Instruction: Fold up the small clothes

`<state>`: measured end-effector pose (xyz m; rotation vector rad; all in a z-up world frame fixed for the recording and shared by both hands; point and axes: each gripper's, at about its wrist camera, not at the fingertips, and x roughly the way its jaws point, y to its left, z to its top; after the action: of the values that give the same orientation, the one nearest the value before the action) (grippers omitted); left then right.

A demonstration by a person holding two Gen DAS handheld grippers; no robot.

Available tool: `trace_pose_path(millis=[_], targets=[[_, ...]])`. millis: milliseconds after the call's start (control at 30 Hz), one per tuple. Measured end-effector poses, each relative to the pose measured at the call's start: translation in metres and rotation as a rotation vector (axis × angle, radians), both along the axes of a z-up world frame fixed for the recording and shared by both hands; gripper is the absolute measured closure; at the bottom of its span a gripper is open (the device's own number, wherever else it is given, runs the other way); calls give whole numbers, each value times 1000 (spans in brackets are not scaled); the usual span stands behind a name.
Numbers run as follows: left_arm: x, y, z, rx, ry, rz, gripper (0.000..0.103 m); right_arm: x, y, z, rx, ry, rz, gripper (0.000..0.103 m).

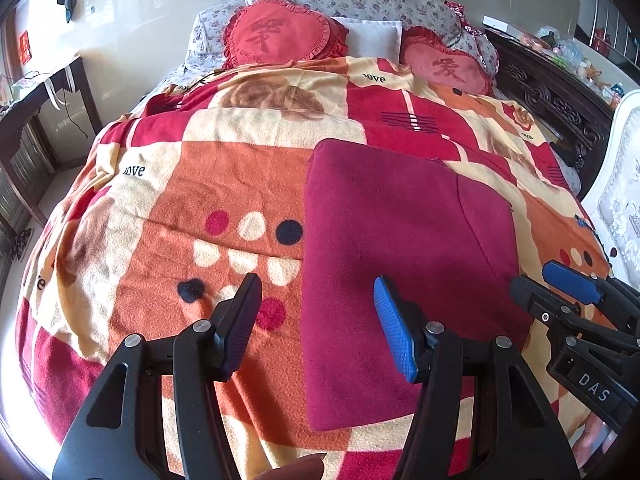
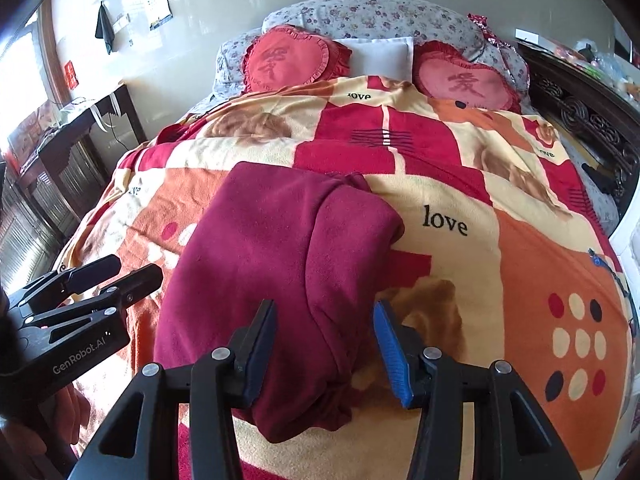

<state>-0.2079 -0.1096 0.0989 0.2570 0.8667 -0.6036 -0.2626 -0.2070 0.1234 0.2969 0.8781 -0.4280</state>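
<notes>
A dark red garment lies folded into a rough rectangle on the patterned blanket. My left gripper hovers open over the garment's near left edge, and its pads press on nothing. In the right wrist view the same garment shows a folded flap along its right side. My right gripper stands open just above the near right corner, with cloth below the gap but not pinched. Each gripper appears in the other's view, the right gripper at the right edge and the left gripper at the left.
The blanket covers a bed with two red heart pillows and a white pillow at its head. A dark wooden table stands left of the bed. A white upholstered chair and carved dark wood stand on the right.
</notes>
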Motion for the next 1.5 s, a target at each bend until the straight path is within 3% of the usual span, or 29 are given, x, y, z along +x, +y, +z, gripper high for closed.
trace_pose_path(millis=[1500], targets=[[3, -1, -4, 10, -5, 7, 45, 4, -7, -8, 40, 7, -16, 55]])
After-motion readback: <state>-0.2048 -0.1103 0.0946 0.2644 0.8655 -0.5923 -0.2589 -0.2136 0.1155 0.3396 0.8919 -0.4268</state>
